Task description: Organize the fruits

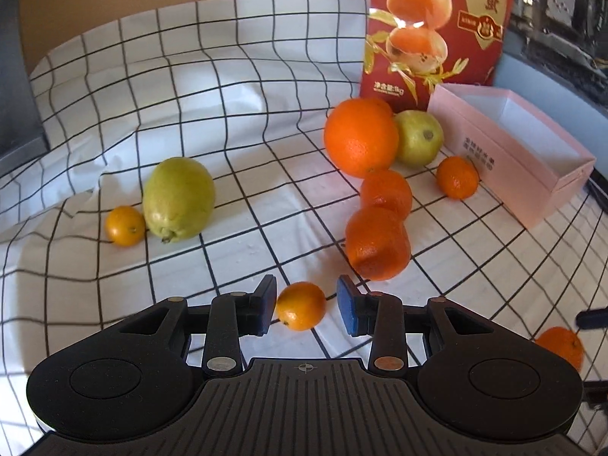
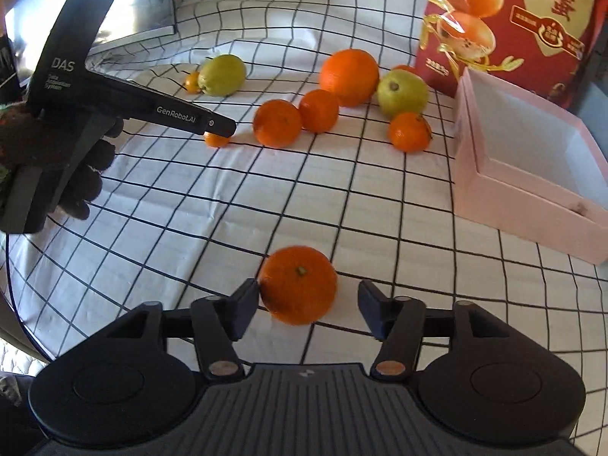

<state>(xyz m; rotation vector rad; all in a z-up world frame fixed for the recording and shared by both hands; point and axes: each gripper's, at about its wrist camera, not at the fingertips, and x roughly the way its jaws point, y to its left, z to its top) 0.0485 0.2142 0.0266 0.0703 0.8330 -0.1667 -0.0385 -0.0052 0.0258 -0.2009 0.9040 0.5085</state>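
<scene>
On a grid-patterned tablecloth (image 2: 342, 197) we hold both tools unclenched, our left gripper (image 1: 306, 306) straddling a kumquat (image 1: 301, 306) and our right gripper (image 2: 306, 307) straddling a mandarin (image 2: 298, 285), near a pink box (image 2: 532, 174)

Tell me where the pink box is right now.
The pink box sits open at the table's right side, just in front of the red bag, beside a green guava.

Home table, checked tablecloth (image 2: 304, 197), snack bag (image 2: 509, 26)
</scene>
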